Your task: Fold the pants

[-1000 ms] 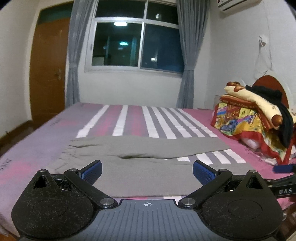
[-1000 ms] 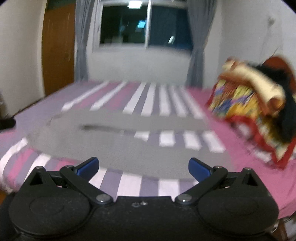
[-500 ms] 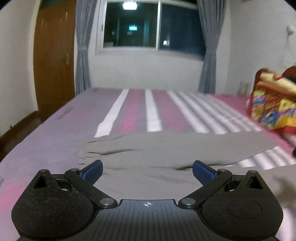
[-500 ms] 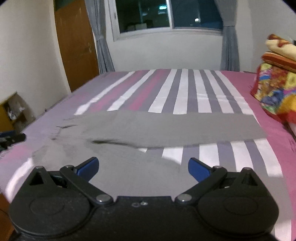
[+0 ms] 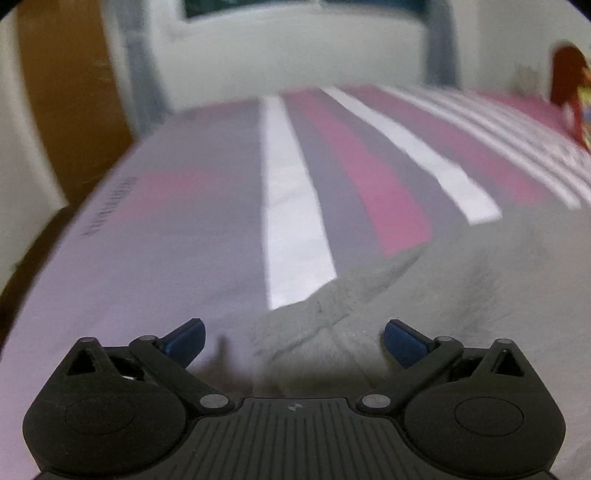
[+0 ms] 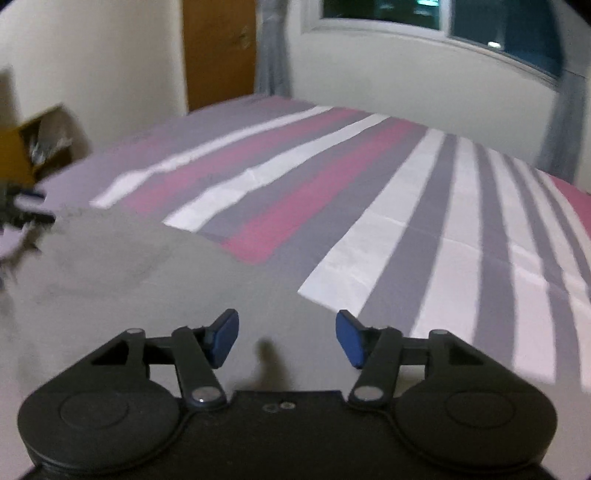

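Grey pants [image 5: 461, 280] lie flat on a striped bed. In the left wrist view their wrinkled end [image 5: 325, 325] lies just ahead of my left gripper [image 5: 293, 341], which is open and empty, low over the sheet. In the right wrist view the pants [image 6: 122, 280] spread under and left of my right gripper [image 6: 286, 339], which is open, narrower than the left, empty, and low over the grey cloth. The left gripper shows blurred at the far left of the right wrist view [image 6: 22, 214].
The bed sheet [image 6: 388, 192] has pink, grey and white stripes. A wooden door [image 6: 218, 51] and a window [image 6: 443, 18] are behind. A brown box [image 6: 33, 155] stands left of the bed. A colourful blanket pile [image 5: 580, 107] sits far right.
Both grippers have dropped closer to the bed and swung left. The left one now faces the pants' end, the right one hovers over the pants with its jaws narrower.
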Motion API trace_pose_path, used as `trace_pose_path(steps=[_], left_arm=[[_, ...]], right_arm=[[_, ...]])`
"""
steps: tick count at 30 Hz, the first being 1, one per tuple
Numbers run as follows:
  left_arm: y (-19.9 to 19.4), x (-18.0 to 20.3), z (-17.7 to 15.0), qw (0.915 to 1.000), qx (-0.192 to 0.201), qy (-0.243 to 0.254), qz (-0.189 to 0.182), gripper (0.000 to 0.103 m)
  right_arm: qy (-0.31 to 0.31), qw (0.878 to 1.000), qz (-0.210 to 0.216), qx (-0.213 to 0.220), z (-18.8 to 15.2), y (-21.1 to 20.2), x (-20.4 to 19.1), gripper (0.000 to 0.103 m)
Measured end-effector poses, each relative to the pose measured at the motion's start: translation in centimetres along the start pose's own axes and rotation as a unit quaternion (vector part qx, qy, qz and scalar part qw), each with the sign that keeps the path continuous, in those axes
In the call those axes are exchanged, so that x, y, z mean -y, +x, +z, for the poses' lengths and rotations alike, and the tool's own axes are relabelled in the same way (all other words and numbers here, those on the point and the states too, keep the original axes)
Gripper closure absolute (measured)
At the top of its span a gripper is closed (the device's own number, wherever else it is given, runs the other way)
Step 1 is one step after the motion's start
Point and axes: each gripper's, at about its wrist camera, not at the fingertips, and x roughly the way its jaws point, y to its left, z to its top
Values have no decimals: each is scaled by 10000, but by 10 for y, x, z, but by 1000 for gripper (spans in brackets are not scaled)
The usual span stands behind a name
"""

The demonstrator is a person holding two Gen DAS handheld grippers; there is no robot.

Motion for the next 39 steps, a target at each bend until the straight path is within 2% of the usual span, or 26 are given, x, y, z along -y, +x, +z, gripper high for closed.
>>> trace_pose_path(steps=[2,5,8,9,10,11,12,13,14,16,18,20,22,25,28,32,33,35,36,37,38,39], left_arm=[[30,-5,8,9993,-312,106,-171,0],[53,-16,16,9973,-355,82,-635,0],[68,-17,17,9962,-346,-43,-796,1],[71,-16,18,9960,-290,-65,-847,8],[71,-15,17,9954,-233,-110,-923,22],[71,-16,17,9949,-162,-162,-987,39],[70,-14,20,9957,-113,-202,-902,67],[69,-10,18,9959,-109,-146,-890,71],[69,-8,17,9964,-120,9,-841,72],[70,1,21,9973,-152,83,-721,80],[63,11,27,9981,-111,145,-590,84],[37,12,27,9983,130,234,-519,84],[1,11,30,9969,565,150,-519,84],[-68,10,26,9904,1249,12,-598,84],[-130,17,9,9844,1627,123,-666,84],[-189,40,-40,9807,1832,70,-686,84],[-196,44,-57,9814,1794,-7,-689,84],[-198,51,-96,9854,1538,-223,-693,84],[-195,49,-119,9877,1345,-377,-699,84],[-187,53,-140,9885,1211,-624,-657,74],[-181,56,-159,9872,1134,-916,-650,62],[-176,58,-173,9862,1046,-1162,-537,29]], right_arm=[[-137,9995,250,-117,0,16,12,46],[-307,9965,693,-345,0,41,28,46],[-362,9936,983,-434,3,51,38,45],[-375,9922,1081,-490,5,52,38,47],[-420,9907,1164,-570,6,53,39,48],[-432,9889,1263,-656,8,53,39,56],[-421,9868,1376,-739,11,55,41,73],[-444,9850,1446,-831,13,54,41,84],[-462,9830,1493,-962,13,54,39,96],[-551,9854,1276,-980,13,54,32,98],[-597,9905,936,-811,16,39,20,99],[-706,9936,719,-505,19,6,7,99],[-871,9940,601,-262,22,-35,-6,99],[-1160,9920,484,68,17,-112,-32,99],[-1418,9890,296,301,0,-176,-64,99],[-1530,9873,112,410,-50,-232,-118,99],[-1481,9882,99,390,-64,-238,-129,99],[-1007,9945,133,272,-98,-239,-143,98],[-833,9963,86,197,-113,-233,-148,92],[-679,9976,24,110,-127,-220,-155,88],[-387,9992,-16,-12,-146,-209,-156,78],[-86,9998,-76,-181,-157,-199,-155,65]])
